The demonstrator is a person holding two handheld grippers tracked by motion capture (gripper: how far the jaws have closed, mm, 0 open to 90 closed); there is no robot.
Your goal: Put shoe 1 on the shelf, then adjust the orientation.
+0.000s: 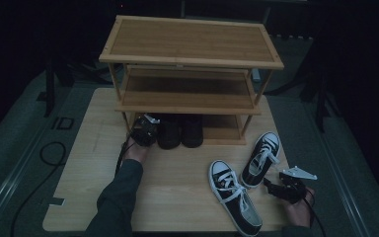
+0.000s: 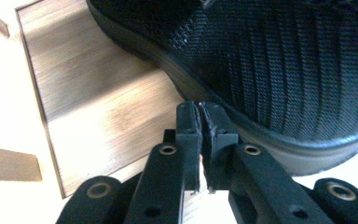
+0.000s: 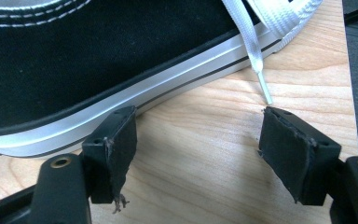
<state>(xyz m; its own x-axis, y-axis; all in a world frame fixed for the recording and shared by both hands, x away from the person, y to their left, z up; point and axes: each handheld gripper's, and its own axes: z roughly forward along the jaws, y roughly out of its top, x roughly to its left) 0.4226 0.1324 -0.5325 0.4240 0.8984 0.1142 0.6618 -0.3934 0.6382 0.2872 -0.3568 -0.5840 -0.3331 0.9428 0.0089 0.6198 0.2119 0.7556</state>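
A wooden shoe rack (image 1: 190, 59) is seen standing on a table (image 1: 177, 173), with a pair of black shoes (image 1: 180, 131) set on its lowest shelf (image 1: 222, 131). The left gripper (image 1: 143, 132) is held at the left shoe of that pair, its jaws pressed almost together (nothing is pinched between them) just beside the woven black shoe (image 2: 270, 60) and its sole. Two black sneakers (image 1: 246, 177) with white laces are laid on the table near the front right corner. The right gripper (image 1: 276, 187) is kept beside them, jaws spread wide, the near sneaker (image 3: 74, 56) touched by neither pad.
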